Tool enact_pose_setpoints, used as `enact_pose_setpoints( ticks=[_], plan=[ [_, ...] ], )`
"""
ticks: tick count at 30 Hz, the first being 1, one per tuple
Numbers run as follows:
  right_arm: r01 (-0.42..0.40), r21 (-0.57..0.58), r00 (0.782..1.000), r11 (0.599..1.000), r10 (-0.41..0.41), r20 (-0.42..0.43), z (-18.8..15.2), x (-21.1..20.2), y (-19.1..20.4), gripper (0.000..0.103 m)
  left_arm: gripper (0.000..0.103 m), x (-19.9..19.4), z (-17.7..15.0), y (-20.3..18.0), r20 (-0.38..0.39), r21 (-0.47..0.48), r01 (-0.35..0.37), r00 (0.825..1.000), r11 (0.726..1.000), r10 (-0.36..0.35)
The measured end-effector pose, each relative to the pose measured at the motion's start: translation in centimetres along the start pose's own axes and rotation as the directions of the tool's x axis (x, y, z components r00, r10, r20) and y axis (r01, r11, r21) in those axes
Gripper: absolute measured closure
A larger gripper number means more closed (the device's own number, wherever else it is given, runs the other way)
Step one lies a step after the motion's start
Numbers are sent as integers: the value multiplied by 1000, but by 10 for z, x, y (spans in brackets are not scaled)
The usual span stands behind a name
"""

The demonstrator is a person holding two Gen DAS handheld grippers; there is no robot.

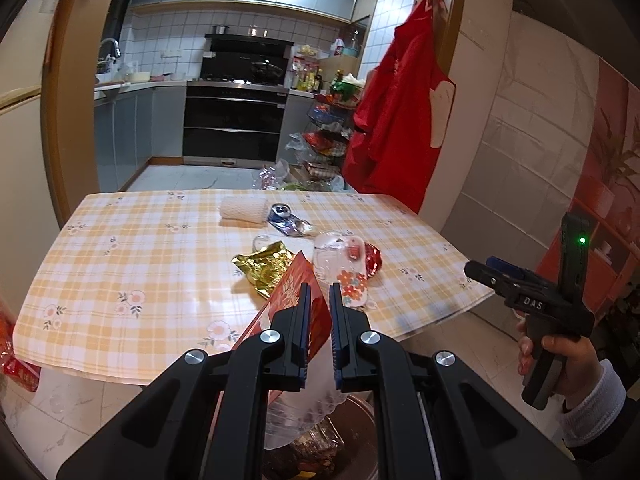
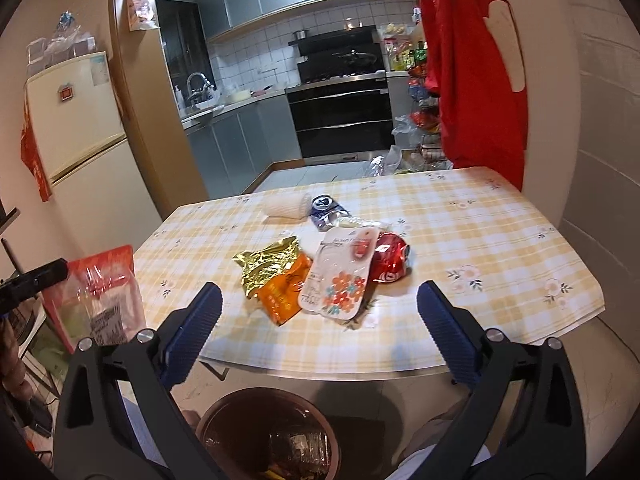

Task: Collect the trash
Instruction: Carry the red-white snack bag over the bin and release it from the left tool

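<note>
Here the left gripper point(image 1: 320, 300) pinches a red packet point(image 2: 102, 292) (right gripper point(image 2: 320, 312) gapes) above the bin point(image 2: 268, 432).

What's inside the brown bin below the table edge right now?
The brown bin holds some clear, crinkled plastic packaging over dark contents. Its lower part is cut off by the frame, so anything deeper cannot be seen.

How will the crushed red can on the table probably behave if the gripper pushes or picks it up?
The crushed red can looks dented and empty, so it is probably light and slides easily on the glossy tablecloth. Its crumpled shape should stop it rolling far. It lies partly under the flowered plastic package, which may shift with it.
</note>
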State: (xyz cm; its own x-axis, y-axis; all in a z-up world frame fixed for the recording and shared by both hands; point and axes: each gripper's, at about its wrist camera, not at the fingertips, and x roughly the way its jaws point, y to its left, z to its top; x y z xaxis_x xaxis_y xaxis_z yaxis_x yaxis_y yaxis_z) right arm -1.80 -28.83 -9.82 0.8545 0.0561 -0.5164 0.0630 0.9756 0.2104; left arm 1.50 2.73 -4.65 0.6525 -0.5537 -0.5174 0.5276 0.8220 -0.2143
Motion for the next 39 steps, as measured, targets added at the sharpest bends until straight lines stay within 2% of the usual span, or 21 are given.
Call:
enact_pose_setpoints(
  ticks=[9,10,11,13,15,17,20,27,39],
  plan=[
    [9,35,1000,999,-9,-4,-3,-1,-13,7,92,15,-5,-16,-57,5,62,996,998,-61],
    [10,38,1000,999,-10,-3,-3,-1,-14,7,83,16,-5,-18,-64,9,70,996,998,-69],
    [11,41,1000,999,-11,-3,-4,-2,-15,7,66,16,-5,-19,-65,12,68,996,998,-68],
    [13,44,1000,999,-13,-3,-4,-2,-16,7,53,14,-5,-19,-44,15,47,998,999,-47],
    [16,47,1000,999,-16,-5,-6,-2,-18,7,52,15,-4,-16,-41,9,37,998,999,-36],
    [19,52,1000,998,-19,-9,-7,-1,-19,7,45,15,-2,-10,-35,-15,9,999,1000,-10],
    [22,53,1000,998,-21,-11,-8,0,-20,7,40,16,-1,0,-25,-38,-42,999,998,41],
    [29,58,999,998,-27,-32,-11,10,-23,7,39,25,-2,26,-39,-93,-124,992,988,121],
    [71,60,994,996,-65,-90,-19,44,-41,7,39,81,-1,50,-121,-125,-150,983,981,135]
  ],
)
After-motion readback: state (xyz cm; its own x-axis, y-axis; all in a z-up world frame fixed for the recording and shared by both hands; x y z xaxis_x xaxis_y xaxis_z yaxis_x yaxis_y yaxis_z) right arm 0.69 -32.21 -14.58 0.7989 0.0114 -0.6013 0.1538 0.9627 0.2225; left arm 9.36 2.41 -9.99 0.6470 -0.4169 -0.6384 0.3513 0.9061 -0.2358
